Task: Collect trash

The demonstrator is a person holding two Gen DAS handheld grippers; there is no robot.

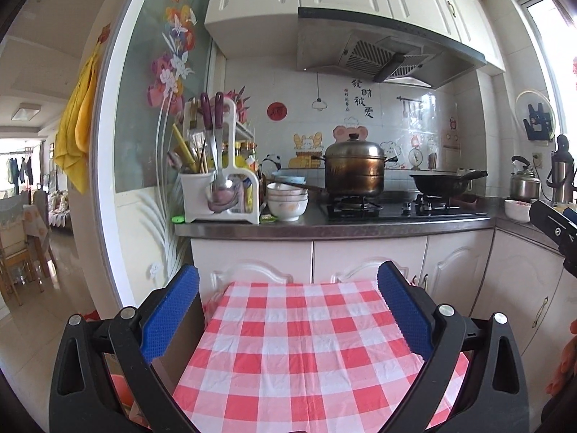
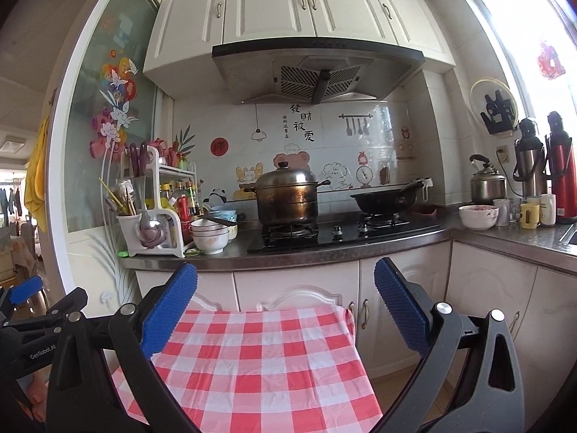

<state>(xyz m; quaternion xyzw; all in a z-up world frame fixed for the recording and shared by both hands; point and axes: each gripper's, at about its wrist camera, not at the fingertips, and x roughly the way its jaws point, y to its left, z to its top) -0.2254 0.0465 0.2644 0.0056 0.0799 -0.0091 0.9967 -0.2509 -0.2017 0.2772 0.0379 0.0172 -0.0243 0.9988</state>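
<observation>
Both our grippers, left gripper (image 1: 288, 288) and right gripper (image 2: 285, 287), gape wide and empty above the checked tablecloth (image 1: 299, 342), its far edge short of the counter (image 2: 288, 256); no trash shows.

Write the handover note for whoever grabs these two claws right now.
Left claw: open, holding nothing, above the checked tablecloth.
Right claw: open, holding nothing, above the same cloth.
Trash: none clearly visible on the cloth. Small green bits lie on the counter by the stacked bowls; cannot tell if they are trash.
Done: nothing collected, as far as shown.
Left: find the trash and a bin; no bin in view.
</observation>
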